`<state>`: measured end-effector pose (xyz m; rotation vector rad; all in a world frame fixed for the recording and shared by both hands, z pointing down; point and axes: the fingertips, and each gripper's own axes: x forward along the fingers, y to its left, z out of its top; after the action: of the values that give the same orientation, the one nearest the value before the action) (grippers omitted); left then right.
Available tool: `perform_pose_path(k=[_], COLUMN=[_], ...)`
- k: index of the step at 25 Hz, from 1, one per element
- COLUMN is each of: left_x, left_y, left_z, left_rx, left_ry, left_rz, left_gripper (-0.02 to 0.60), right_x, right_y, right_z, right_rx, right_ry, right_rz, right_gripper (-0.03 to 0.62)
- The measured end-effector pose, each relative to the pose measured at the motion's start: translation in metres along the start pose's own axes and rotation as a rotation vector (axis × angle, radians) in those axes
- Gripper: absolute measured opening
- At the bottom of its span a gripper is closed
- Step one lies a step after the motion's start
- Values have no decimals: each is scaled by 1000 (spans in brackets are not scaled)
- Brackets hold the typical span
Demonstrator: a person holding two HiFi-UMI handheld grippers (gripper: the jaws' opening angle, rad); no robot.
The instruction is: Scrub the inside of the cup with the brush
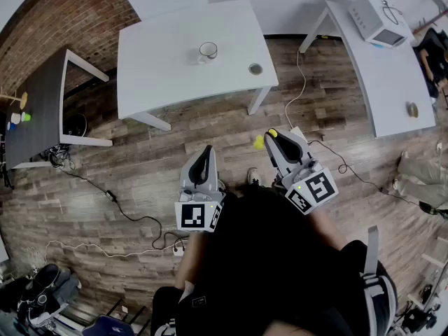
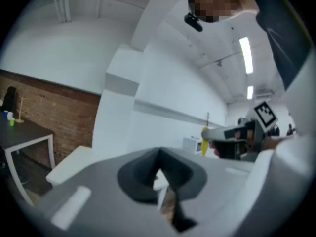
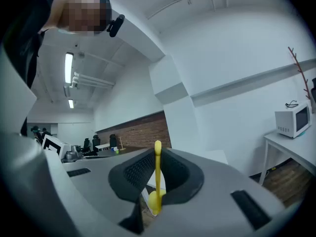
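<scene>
We are at the approach step: our right gripper (image 1: pixel 274 136) clamps the yellow brush (image 3: pixel 157 177), and our left gripper (image 1: pixel 204 151) is closed on nothing. The cup (image 1: pixel 208 50) stands on the white table (image 1: pixel 161 68), well ahead. Next we must step close and steady it.

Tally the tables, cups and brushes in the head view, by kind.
tables: 3 (white centre table, white right table, dark left table)
cup: 1
brush: 1
total: 5
</scene>
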<state>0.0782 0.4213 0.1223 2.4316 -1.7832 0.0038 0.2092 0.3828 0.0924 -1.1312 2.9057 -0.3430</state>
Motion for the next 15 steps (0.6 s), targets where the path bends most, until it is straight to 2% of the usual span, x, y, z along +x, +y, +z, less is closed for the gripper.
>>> perform_pose_path(k=[15], left_x=[10], left_y=[-18], left_z=[-4], left_rx=[10], left_ry=[15], left_rz=[1], left_gripper=[3], right_x=[-10], right_y=[-12], right_z=[0], right_rx=[-10], right_ry=[-9], right_rz=[-3], right_gripper=[32])
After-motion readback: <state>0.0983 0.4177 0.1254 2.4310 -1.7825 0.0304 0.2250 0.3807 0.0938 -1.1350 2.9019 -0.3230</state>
